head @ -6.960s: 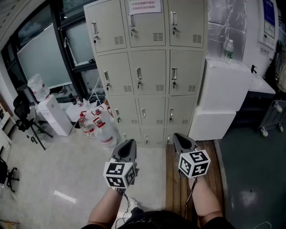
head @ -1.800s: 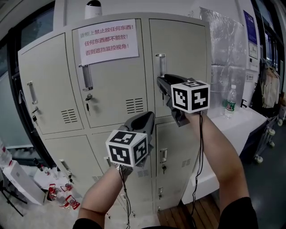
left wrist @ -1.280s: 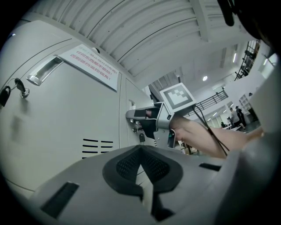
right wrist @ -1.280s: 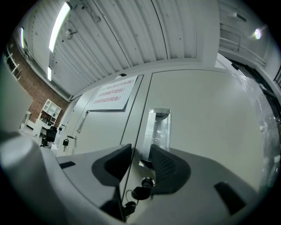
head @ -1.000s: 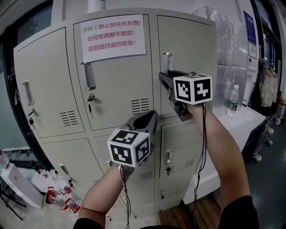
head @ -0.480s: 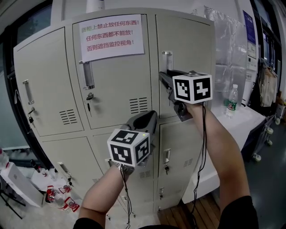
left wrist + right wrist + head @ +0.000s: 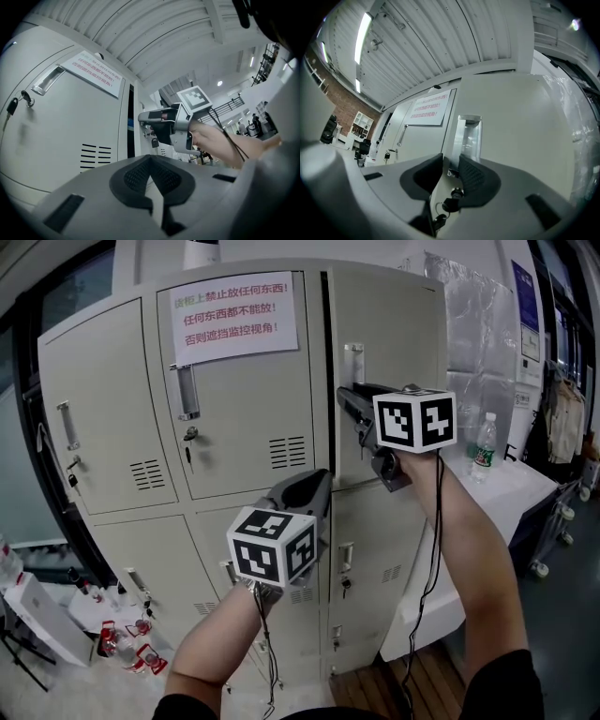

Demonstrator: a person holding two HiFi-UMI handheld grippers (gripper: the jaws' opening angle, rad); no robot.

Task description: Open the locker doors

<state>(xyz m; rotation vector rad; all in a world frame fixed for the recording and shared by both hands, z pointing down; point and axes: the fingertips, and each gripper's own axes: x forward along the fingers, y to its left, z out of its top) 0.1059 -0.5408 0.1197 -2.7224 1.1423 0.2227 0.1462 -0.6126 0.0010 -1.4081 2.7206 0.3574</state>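
Locker bank: three top-row doors in the head view. The right-hand door (image 7: pixel 398 334) is ajar, with a dark gap along its left edge. The middle door (image 7: pixel 248 399) and the left door (image 7: pixel 98 418) are closed; one paper notice (image 7: pixel 233 306) is on the middle one. The right claw (image 7: pixel 347 399) is clamped on the lower end of the ajar door's metal handle (image 7: pixel 353 354). The left claw (image 7: pixel 314 484) has its pads together, empty, held lower. One water bottle (image 7: pixel 484 448) stands on the white table (image 7: pixel 516 486).

On the white counter (image 7: pixel 521 486) at the right, one water bottle (image 7: pixel 485 448) standing up. Down on the floor (image 7: pixel 58 682), red-labelled jugs (image 7: pixel 139 658), a white box (image 7: pixel 28 602).
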